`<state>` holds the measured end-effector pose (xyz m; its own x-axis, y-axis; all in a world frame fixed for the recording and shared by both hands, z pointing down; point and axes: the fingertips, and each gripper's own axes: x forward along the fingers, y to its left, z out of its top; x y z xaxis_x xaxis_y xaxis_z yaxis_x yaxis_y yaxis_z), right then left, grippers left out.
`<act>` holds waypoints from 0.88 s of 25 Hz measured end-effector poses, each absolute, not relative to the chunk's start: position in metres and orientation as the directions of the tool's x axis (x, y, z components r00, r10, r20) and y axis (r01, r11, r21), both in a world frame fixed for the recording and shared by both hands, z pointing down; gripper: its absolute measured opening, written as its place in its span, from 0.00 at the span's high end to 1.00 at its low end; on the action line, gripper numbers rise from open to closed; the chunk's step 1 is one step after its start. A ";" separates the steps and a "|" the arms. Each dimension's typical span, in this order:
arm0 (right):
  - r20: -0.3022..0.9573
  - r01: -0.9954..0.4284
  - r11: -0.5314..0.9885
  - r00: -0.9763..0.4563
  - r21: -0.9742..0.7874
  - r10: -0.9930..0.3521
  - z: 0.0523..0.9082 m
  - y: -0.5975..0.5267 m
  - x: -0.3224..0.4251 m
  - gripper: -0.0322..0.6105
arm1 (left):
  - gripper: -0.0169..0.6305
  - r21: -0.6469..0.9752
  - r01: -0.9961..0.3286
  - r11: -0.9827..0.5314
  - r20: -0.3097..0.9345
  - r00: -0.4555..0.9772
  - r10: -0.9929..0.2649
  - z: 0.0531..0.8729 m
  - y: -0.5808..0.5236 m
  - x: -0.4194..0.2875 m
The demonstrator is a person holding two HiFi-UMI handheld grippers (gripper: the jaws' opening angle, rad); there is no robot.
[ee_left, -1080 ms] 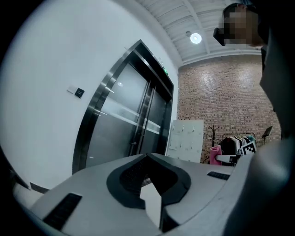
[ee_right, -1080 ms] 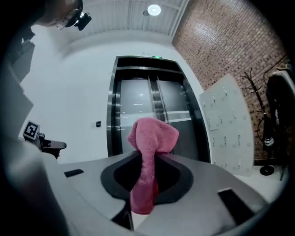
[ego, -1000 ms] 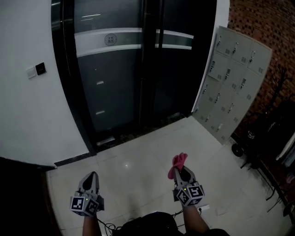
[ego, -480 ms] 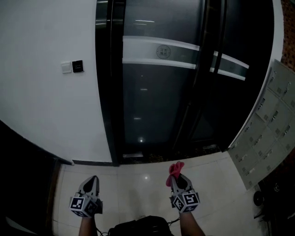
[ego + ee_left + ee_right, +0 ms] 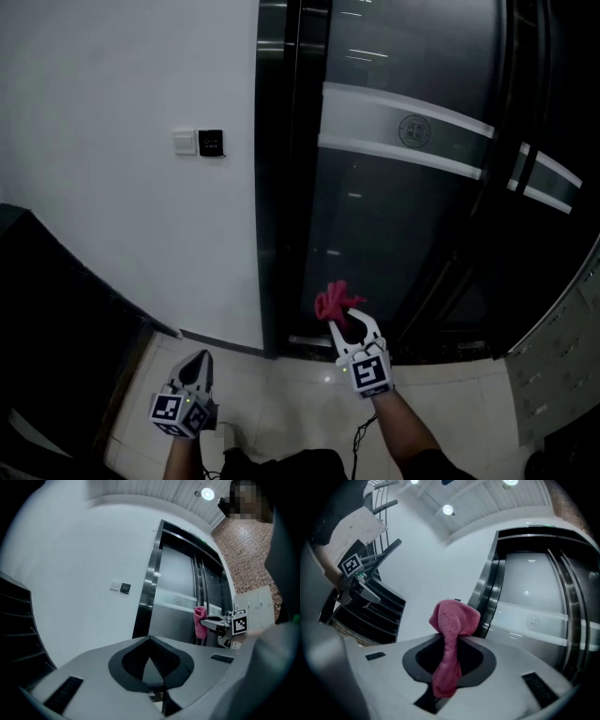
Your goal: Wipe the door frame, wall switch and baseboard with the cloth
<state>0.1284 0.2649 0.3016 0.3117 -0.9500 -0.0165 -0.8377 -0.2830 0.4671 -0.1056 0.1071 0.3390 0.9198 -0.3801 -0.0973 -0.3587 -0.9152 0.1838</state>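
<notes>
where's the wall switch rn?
Head view, upper left: the wall switch sits on the white wall, left of the black door frame, well above and left of the pink cloth.

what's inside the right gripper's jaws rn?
Pink cloth, clamped in the right gripper: a bunch sticks out past the tips, a tail hangs back toward the camera. The pinched stretch is covered by the cloth's own folds.
</notes>
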 end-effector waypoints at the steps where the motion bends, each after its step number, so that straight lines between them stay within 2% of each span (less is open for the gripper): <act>1: -0.024 -0.834 -0.280 0.306 0.476 -0.952 0.296 0.244 0.133 0.84 | 0.97 0.185 -0.371 -0.910 -0.100 0.914 -0.393 0.341 0.091 -0.103; 5: -0.052 -0.819 -0.299 0.316 0.490 -0.947 0.281 0.166 0.151 0.84 | 0.97 0.173 -0.377 -0.910 -0.118 0.909 -0.399 0.337 0.020 -0.080; 13: -0.083 -0.725 -0.393 0.425 0.565 -0.902 0.254 0.039 0.177 0.84 | 0.97 0.136 -0.254 -0.958 -0.123 0.955 -0.270 0.303 -0.124 -0.029; 17: -0.086 -0.629 -0.408 0.477 0.661 -0.875 0.243 0.008 0.187 0.84 | 0.97 0.142 -0.217 -0.966 -0.128 0.963 -0.235 0.297 -0.166 -0.010; 22: -0.076 -0.504 -0.354 0.490 0.788 -0.868 0.231 -0.015 0.202 0.84 | 0.97 0.132 -0.207 -0.969 -0.154 0.962 -0.226 0.293 -0.179 0.009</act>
<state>0.2017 -0.0148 0.2312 0.4901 -0.8683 -0.0765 -0.5041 -0.3539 0.7878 0.0092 -0.1793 0.2932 0.9620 -0.2259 -0.1536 -0.2065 -0.9695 0.1322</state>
